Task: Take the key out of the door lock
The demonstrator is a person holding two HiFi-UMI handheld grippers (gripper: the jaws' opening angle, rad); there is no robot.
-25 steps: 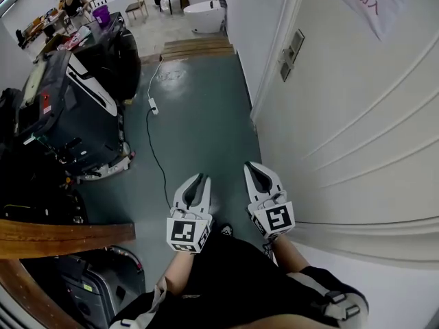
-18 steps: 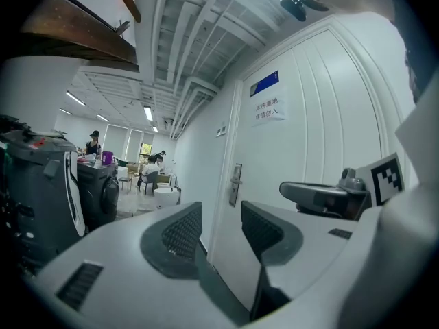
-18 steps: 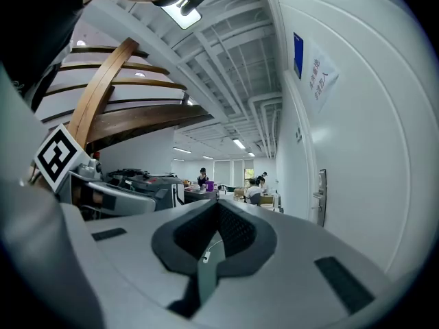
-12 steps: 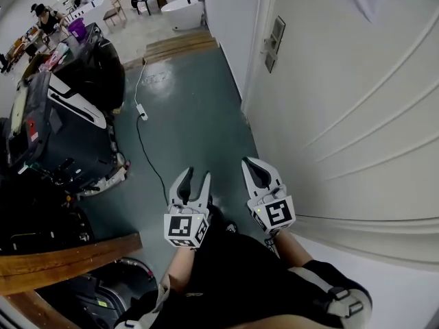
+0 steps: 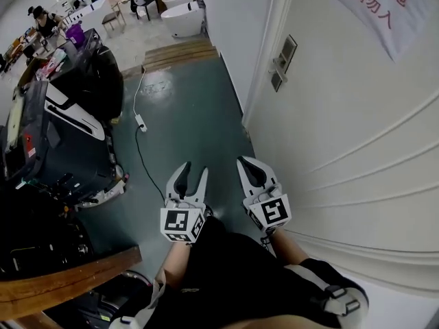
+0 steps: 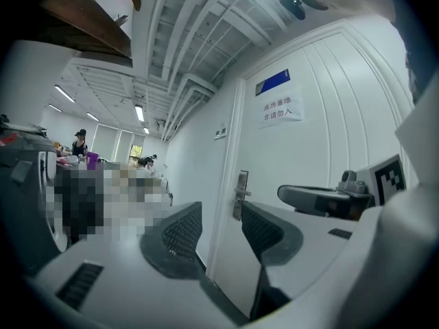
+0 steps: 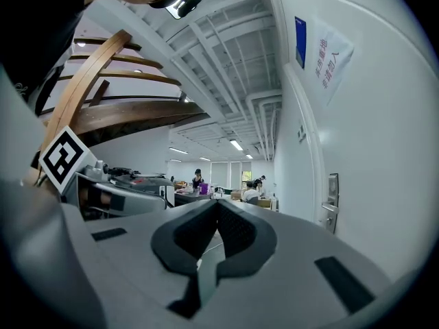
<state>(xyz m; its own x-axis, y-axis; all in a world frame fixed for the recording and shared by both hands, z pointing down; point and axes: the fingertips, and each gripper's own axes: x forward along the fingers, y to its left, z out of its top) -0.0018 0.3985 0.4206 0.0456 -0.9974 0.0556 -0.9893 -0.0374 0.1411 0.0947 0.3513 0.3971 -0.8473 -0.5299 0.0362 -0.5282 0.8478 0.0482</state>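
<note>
Nearest, at the bottom of the head view, both grippers are held out level from the person's black sleeves. The left hand-held gripper (image 5: pixel 192 173) is the one that has changed. A second ago its two jaws lay pressed together. Since then they have been opening, and now they stand spread wide with nothing between them. Its own view shows only open air and the distant doorway in the gap. The right hand-held gripper (image 5: pixel 247 164) is just beside it on the door side, with its jaws pressed together at the tips and empty.

Both have also come forward. The white power strip on its cable (image 5: pixel 140 122) on the grey-green floor (image 5: pixel 199 115) now lies lower in the head view than it did a second ago, so the person has been walking along the white panelled door (image 5: pixel 357 136) on the right.

Farther on, at the door's left edge, sits the silver door lock plate with its lever handle (image 5: pixel 281 62), well apart from both grippers. The key should be there, but it is too small to make out in any view.

I read the opening of the left jaws as getting ready for the key. It is still the approach, and the whole pull is yet to be done. The next move needs the spread jaws brought up to the lock and lined up on the key's head.
</note>
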